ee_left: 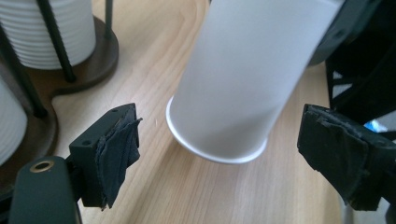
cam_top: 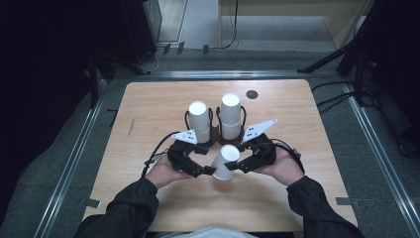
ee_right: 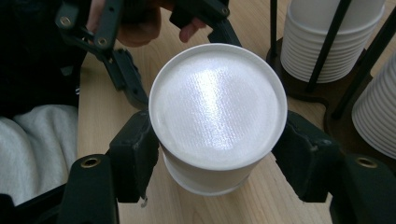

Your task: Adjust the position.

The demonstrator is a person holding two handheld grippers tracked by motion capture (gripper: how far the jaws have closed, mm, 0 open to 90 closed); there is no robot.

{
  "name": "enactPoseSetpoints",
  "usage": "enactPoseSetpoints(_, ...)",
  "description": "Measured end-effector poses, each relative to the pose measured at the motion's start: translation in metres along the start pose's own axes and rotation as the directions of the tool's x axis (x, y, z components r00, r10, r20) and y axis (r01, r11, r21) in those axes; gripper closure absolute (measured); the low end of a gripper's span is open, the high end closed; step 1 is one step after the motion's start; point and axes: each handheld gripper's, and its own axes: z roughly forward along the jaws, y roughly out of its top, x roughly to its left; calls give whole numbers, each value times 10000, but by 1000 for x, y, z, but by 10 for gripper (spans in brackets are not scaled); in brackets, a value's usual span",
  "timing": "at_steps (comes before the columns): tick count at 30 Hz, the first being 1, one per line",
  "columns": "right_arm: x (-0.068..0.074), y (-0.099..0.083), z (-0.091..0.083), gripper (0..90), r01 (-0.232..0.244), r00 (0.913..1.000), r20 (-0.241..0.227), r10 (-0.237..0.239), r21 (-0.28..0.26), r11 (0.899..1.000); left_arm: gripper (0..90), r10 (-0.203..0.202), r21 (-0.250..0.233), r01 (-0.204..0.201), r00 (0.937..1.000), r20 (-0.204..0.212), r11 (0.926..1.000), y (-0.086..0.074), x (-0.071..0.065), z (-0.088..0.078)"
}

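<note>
Right gripper view: 1 white cup (ee_right: pixel 217 112), upside down, tilted, clamped between right gripper (ee_right: pixel 217 154) jaws above table (ee_right: pixel 243 205). Left gripper (ee_left: pixel 233 149): jaws wide, straddling its rim, untouching. Advice: close left gently; avoid crushing.

The table (cam_top: pixel 173 99) is lit brightly from above while the room around it is left very dark, a white glare is seen on the cup (ee_right: pixel 217 107), and its near side is blurred.
</note>
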Motion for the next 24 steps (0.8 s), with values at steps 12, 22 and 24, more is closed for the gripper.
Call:
enactPoseSetpoints(12,4,8,4,348,88,9989,-456,-99,-247,9997,138,582,13,-584,9969,538,9983,0,-4,15)
enactPoseSetpoints(22,4,10,5,354,-162,9968,-785,118,-556,9983,269,1311,-31,-1312,9889,698,9914,2,-9,12)
enactPoseSetpoints(24,3,10,6,351,-150,9962,-862,103,-543,9984,278,1452,163,-1467,9869,702,9890,4,-9,12)
